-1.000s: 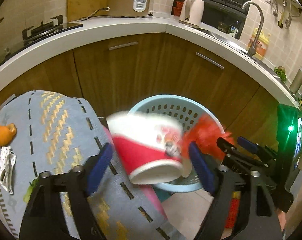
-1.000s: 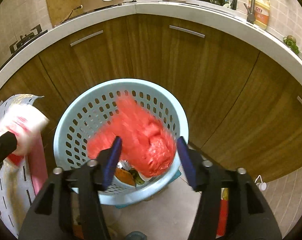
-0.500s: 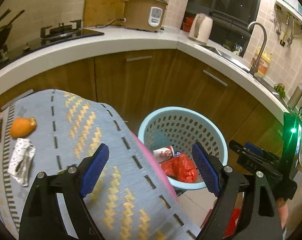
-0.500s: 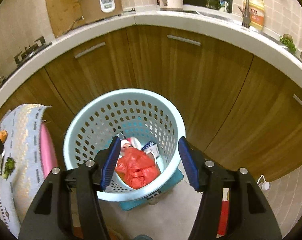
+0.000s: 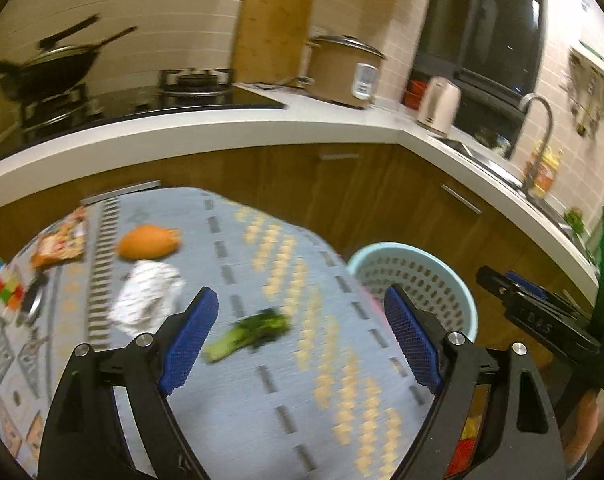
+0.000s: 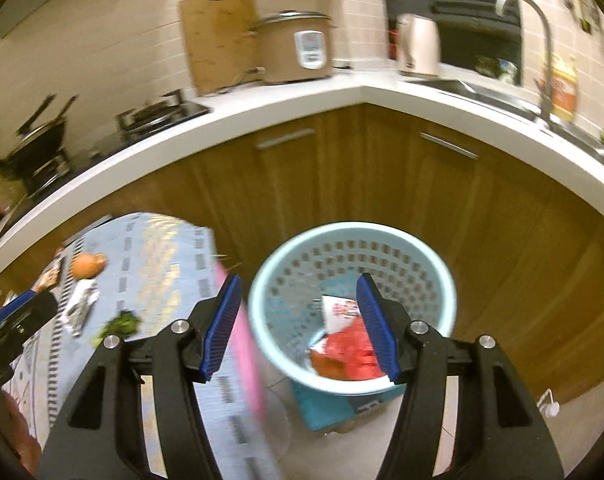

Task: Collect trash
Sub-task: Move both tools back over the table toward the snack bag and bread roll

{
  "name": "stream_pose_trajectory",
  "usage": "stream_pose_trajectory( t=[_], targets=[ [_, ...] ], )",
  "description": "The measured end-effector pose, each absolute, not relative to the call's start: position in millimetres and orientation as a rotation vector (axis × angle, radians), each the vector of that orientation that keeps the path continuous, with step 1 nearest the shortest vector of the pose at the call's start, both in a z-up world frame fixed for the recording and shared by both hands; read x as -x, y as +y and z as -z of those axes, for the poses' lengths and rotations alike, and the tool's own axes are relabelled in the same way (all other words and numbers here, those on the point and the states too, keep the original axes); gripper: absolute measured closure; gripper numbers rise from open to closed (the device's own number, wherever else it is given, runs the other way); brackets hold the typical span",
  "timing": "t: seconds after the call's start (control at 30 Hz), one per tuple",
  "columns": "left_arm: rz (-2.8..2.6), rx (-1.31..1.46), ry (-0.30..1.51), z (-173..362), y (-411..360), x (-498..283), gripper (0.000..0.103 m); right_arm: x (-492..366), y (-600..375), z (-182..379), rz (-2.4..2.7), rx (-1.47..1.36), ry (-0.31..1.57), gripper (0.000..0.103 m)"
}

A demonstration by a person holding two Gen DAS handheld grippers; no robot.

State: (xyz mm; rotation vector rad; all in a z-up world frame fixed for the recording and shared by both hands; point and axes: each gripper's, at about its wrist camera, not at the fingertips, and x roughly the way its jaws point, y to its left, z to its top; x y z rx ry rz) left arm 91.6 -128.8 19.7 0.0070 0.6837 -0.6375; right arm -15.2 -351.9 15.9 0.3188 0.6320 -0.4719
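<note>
A light blue perforated basket (image 6: pixel 353 312) stands on the floor beside the table; it holds a red plastic bag (image 6: pixel 351 354) and a red-and-white paper cup (image 6: pixel 339 312). It also shows in the left wrist view (image 5: pixel 413 280). My left gripper (image 5: pixel 298 340) is open and empty above the table, near a green vegetable scrap (image 5: pixel 248 336). A crumpled white paper (image 5: pixel 146 296), an orange peel (image 5: pixel 148 242) and a snack wrapper (image 5: pixel 60 246) lie farther left. My right gripper (image 6: pixel 298 328) is open and empty above the basket's near rim.
The table has a grey-blue patterned cloth (image 5: pixel 286 392) with a pink edge (image 6: pixel 246 344). A colourful cube (image 5: pixel 0 286) sits at its left edge. Wooden cabinets (image 6: pixel 381 184) and a white counter (image 6: pixel 341 96) curve behind the basket.
The cup and the red bag dropped from the grippers into the basket. My left gripper swung left over the table; my right gripper pulled back and up from the basket.
</note>
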Motion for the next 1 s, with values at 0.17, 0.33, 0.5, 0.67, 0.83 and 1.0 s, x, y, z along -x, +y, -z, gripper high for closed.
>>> stream_pose_trajectory(
  t=[0.17,0.33,0.5,0.67,0.83,1.0],
  targets=[
    [0.538,0.059,0.696,-17.1,-74.3,-105.9,0.021,-3.6,-311.4,-13.0,0.369,-0.290,0.651,0.047],
    [0.429,0.084,0.717,-11.2,-20.6,-124.4,0.022,-25.3,-278.4,-0.9,0.290,-0.271,0.685,0.047],
    [0.332,0.093,0.720,-5.9,22.5,-150.0,0.023,-48.4,-252.2,13.1,0.241,-0.275,0.705,0.047],
    [0.328,0.097,0.758,3.9,34.9,-197.2,0.030,-71.3,-227.0,29.8,0.187,-0.263,0.749,0.050],
    [0.315,0.070,0.812,20.3,18.2,-251.1,0.030,-90.6,-216.2,30.1,0.154,-0.231,0.779,0.050],
    [0.230,0.004,0.890,45.0,1.6,-298.6,0.033,-110.6,-203.5,27.0,0.129,-0.175,0.804,0.050]
  ],
)
